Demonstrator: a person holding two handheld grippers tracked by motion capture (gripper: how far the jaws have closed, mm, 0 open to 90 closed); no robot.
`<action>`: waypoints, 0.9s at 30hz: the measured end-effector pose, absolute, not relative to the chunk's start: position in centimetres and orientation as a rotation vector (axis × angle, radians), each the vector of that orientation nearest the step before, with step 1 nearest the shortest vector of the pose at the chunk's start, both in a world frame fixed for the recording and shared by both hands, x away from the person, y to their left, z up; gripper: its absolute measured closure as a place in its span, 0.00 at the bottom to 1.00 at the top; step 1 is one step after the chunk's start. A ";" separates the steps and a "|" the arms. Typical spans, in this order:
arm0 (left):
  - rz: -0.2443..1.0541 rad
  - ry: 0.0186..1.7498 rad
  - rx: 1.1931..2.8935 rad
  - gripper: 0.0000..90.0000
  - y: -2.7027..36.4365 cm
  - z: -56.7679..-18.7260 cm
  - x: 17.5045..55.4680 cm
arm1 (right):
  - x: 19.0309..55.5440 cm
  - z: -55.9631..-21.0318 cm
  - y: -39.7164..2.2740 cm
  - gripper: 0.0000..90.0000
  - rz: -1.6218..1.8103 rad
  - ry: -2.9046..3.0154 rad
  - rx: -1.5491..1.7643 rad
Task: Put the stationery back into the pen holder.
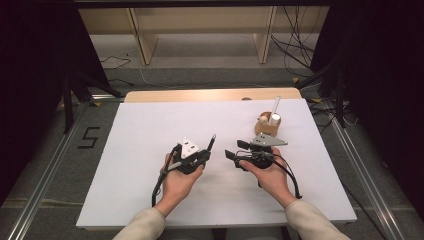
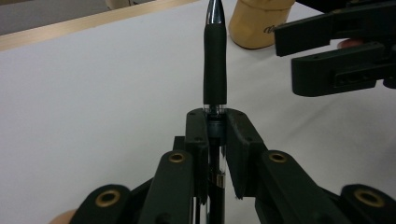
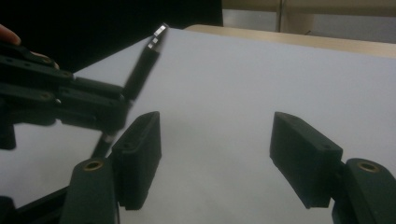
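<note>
A black pen with a rubber grip and silver tip sticks out forward from my left gripper, whose jaws are shut on its barrel. From above, the pen points up and away from the left gripper near the table's middle. My right gripper faces it from the right, jaws open with nothing between them. In the right gripper view the open gripper stands beside the left gripper and its pen. The right gripper's jaws also appear in the left gripper view, upper right.
A tan holder with a white tube and small items stands on the white sheet just beyond my right hand; it appears as a tan holder past the pen. A wooden table edge runs along the far side.
</note>
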State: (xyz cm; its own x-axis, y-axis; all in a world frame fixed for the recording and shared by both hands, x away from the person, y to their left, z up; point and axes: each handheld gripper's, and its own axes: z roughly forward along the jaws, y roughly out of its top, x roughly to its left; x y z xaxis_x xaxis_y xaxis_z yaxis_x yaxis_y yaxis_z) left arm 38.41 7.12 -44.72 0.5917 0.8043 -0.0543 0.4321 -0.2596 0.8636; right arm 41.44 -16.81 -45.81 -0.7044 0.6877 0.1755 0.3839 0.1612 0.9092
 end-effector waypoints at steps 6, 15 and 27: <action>0.496 0.972 1.906 0.88 5.9 -44.9 38.5 | 41.5 -45.3 -15.9 0.42 1.596 2.149 1.014; 0.487 0.957 1.908 0.88 4.8 -45.0 38.5 | 41.8 -45.1 -15.4 0.49 1.643 2.141 1.047; 0.488 0.944 1.905 0.88 4.4 -44.9 38.5 | 42.0 -45.1 -15.1 0.64 1.693 2.126 1.076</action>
State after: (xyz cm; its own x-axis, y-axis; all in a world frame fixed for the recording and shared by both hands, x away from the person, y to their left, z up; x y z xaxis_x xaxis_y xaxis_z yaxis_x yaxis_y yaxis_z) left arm 38.50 4.37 -44.87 0.6267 0.7778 -0.0471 0.4115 -0.2790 0.8676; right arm 41.98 -15.07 -45.12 -0.7083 0.6548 0.2637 0.4037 0.0692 0.9123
